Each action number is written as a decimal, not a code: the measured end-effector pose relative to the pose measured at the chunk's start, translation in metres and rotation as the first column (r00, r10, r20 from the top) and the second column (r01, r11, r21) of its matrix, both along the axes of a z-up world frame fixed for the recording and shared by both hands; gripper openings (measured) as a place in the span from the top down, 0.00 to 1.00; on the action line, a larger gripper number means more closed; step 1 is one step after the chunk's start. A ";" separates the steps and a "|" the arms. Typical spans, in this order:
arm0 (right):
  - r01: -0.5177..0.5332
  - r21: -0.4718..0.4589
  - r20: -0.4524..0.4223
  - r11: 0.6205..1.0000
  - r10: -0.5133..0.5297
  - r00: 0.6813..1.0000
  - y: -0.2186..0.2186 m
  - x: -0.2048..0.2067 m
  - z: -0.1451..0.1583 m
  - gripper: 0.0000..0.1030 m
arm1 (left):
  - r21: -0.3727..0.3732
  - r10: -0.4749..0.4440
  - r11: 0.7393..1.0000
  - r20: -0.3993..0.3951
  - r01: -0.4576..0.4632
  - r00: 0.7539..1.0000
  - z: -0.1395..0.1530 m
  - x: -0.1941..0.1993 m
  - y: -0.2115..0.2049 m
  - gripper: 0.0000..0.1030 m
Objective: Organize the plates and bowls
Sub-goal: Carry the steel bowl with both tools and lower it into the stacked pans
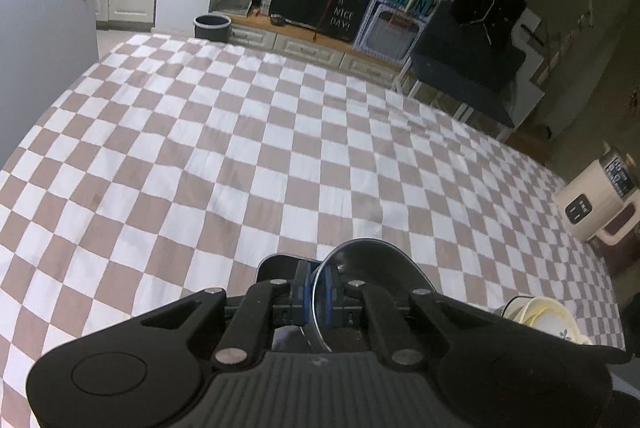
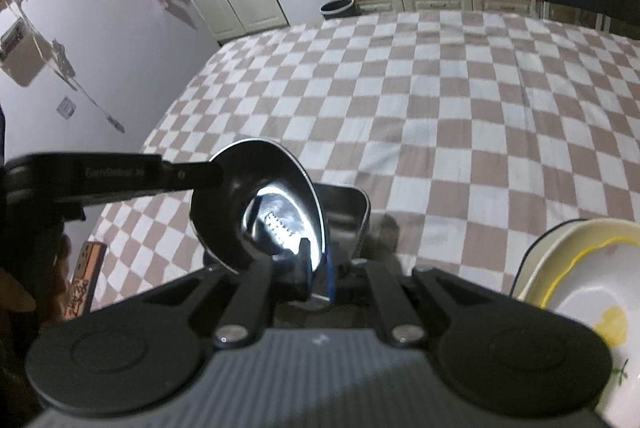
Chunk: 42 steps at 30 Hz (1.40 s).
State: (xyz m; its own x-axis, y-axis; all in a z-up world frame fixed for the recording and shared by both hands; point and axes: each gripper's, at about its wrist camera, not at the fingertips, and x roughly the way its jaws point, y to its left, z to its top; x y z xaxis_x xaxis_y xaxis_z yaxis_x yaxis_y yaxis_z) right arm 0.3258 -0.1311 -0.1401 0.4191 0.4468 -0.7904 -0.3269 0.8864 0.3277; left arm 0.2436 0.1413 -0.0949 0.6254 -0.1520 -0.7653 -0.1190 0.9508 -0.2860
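Note:
A shiny steel bowl (image 1: 372, 264) hangs tilted just above the checkered table, gripped by both grippers. My left gripper (image 1: 318, 282) is shut on its rim, blue pads on either side of the edge. In the right wrist view the same steel bowl (image 2: 260, 211) shows its reflective inside, and my right gripper (image 2: 318, 272) is shut on its near rim. The left gripper (image 2: 204, 177) reaches in from the left and pinches the far rim. A dark rectangular tray (image 2: 352, 211) lies right behind the bowl. A stack of cream and yellow bowls (image 2: 580, 268) sits at the right.
The checkered tablecloth (image 1: 240, 147) spreads ahead to the far edge. A cream appliance (image 1: 596, 203) stands off the table's right side. An orange-and-black flat object (image 2: 86, 276) lies at the table's left edge beside a hand (image 2: 24, 288). A wall runs along the left.

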 end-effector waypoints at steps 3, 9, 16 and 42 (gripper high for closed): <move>0.004 -0.003 -0.022 1.000 -0.004 1.000 -0.001 0.004 -0.006 0.92 | -0.001 -0.006 1.000 -0.024 0.006 1.000 -0.006 0.006 -0.001 0.93; -0.007 -0.010 -0.066 1.000 0.007 0.998 0.006 0.006 -0.018 0.91 | 0.008 -0.012 1.000 -0.054 0.012 0.998 -0.013 0.014 0.001 0.91; -0.030 -0.020 -0.093 0.999 0.028 0.995 0.015 0.008 -0.026 0.91 | 0.003 -0.012 1.000 -0.088 0.012 0.996 -0.022 0.021 0.007 0.90; -0.027 -0.016 -0.135 1.000 0.024 0.991 0.025 0.018 -0.042 0.87 | 0.021 0.004 1.000 -0.129 -0.001 0.992 -0.038 0.037 0.009 0.85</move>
